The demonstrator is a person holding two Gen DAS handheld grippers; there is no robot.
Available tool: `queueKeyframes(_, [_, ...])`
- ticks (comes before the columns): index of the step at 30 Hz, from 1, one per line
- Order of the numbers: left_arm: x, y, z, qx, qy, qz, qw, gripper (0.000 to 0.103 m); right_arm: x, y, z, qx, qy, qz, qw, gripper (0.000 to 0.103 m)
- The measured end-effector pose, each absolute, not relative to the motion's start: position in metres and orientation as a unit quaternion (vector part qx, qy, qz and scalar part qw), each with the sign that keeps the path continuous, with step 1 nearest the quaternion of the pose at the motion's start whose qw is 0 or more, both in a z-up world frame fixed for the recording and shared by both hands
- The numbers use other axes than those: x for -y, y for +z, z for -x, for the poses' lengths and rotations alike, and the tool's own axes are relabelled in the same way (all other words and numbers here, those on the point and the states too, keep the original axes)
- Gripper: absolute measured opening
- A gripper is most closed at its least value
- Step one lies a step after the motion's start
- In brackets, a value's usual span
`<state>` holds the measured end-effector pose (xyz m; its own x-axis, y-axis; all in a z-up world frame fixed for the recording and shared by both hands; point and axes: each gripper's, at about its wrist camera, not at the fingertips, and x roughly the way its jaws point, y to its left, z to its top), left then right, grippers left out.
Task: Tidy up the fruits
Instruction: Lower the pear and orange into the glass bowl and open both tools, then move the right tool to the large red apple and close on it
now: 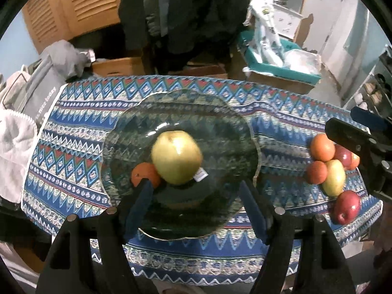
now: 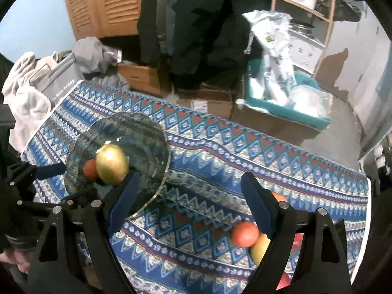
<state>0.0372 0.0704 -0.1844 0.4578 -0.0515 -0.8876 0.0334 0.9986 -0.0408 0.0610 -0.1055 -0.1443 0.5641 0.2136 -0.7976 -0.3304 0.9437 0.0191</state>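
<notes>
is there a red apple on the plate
No, the plate holds only a yellow apple and an orange.

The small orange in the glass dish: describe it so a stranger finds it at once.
Find the glass dish on the patterned tablecloth. Two fruits sit in it: a large yellow apple and, touching its left side, the small orange. It is the only orange-coloured fruit in the dish.

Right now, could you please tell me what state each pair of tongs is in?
Left tongs: open, holding nothing, above the glass plate.
Right tongs: open, holding nothing, above the tablecloth.
</notes>
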Motion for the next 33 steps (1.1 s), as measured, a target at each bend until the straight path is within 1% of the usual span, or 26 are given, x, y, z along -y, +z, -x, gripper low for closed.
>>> queueKeyframes(5, [-0.052,-0.175,-0.031,-0.513,-0.048,-0.002,0.857,0.075,0.136,-0.133,-0.045,-0.432,0.134,0.05,0.891,0.087])
queueKeyframes(8, [-0.04,-0.171,-0.027,-0.509,-0.059,-0.012,0.858,0.078,0.156,-0.13,-0.036,-0.429,0.119,0.041,0.894,0.089])
queueKeyframes(13, [-0.02,-0.167,-0.02,-0.509,-0.08,-0.022,0.857,0.079,0.187,-0.128,-0.024,-0.431,0.094,0.025,0.897,0.09])
queueKeyframes(15, [-0.011,-0.168,-0.017,-0.511,-0.088,-0.032,0.855,0.079,0.198,-0.13,-0.018,-0.434,0.085,0.023,0.897,0.092])
queueKeyframes(25, [0.025,-0.177,-0.004,-0.519,-0.119,-0.062,0.844,0.079,0.248,-0.166,0.005,-0.472,0.052,-0.001,0.88,0.092])
queueKeyframes(33, [0.048,-0.196,0.0,-0.535,-0.135,-0.081,0.83,0.079,0.266,-0.202,0.008,-0.515,0.052,-0.006,0.856,0.092])
